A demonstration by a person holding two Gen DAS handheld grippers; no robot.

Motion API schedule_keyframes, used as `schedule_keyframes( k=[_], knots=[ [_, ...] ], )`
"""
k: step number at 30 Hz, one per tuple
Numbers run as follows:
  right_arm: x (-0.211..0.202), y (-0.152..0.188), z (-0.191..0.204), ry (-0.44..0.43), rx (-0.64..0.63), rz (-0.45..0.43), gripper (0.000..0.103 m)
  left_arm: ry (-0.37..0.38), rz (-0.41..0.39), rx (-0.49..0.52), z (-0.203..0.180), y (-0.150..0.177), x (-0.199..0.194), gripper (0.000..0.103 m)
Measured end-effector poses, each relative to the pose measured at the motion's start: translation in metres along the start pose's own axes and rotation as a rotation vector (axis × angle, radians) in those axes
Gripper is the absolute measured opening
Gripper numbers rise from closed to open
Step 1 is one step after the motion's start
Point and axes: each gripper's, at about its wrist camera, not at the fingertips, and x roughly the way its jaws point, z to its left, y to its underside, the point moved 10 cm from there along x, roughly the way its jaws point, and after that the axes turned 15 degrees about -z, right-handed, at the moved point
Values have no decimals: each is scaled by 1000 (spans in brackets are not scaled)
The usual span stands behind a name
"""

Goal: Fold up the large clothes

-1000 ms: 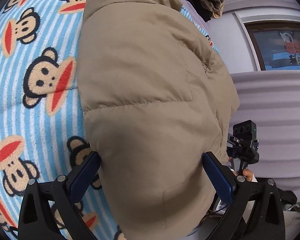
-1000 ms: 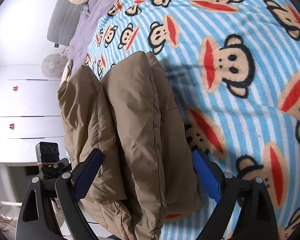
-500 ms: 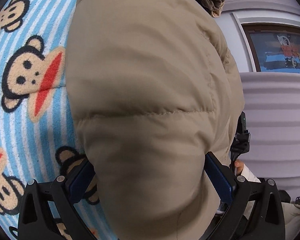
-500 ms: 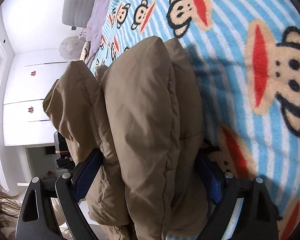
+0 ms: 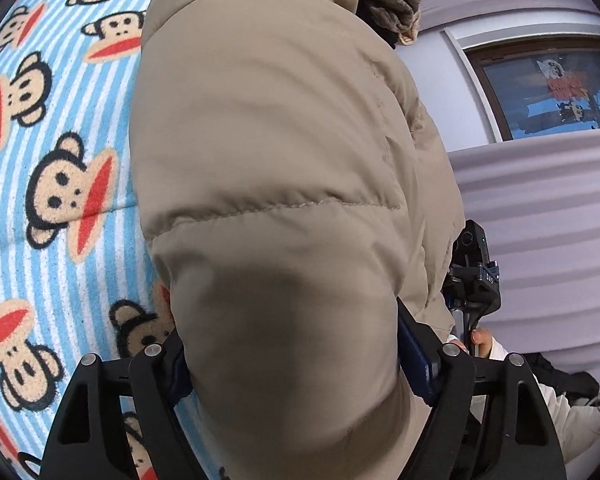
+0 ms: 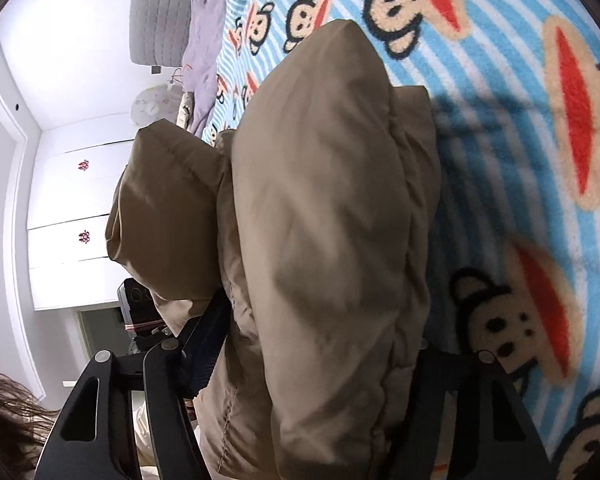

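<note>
Left gripper (image 5: 296, 364): black frame, silver screws, blue pads. Right gripper (image 6: 312, 344): same black frame. Bare fingers (image 5: 480, 338), cream sleeve (image 5: 556, 412), brown hair (image 6: 8, 408).

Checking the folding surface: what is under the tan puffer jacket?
Under the tan puffer jacket lies the blue striped monkey blanket, visible beside it. Both grippers, left gripper and right gripper, clamp its bulk; whatever lies directly beneath is covered.

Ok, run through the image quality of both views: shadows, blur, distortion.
Left wrist view: the tan puffy quilted jacket fills the frame, soft and shadowed nearest the lens; fisheye curves the blue-striped monkey-print blanket. Right wrist view: the jacket casts a dark shadow onto the blanket at its right, nearby monkey prints look blurred, and black corners vignette the frame.
</note>
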Motion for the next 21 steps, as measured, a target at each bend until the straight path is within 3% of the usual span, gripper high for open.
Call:
schedule_keyframes(
  k=[11, 18, 21],
  knots=[
    [64, 46, 80, -91, -61, 15, 66, 5, -92, 32, 47, -59, -97, 82],
    [158, 98, 124, -115, -55, 46, 66, -108, -122, 38, 135, -102, -169, 82],
    [204, 117, 128, -64, -47, 78, 66, -205, -116, 14, 184, -110, -185, 83]
  ],
)
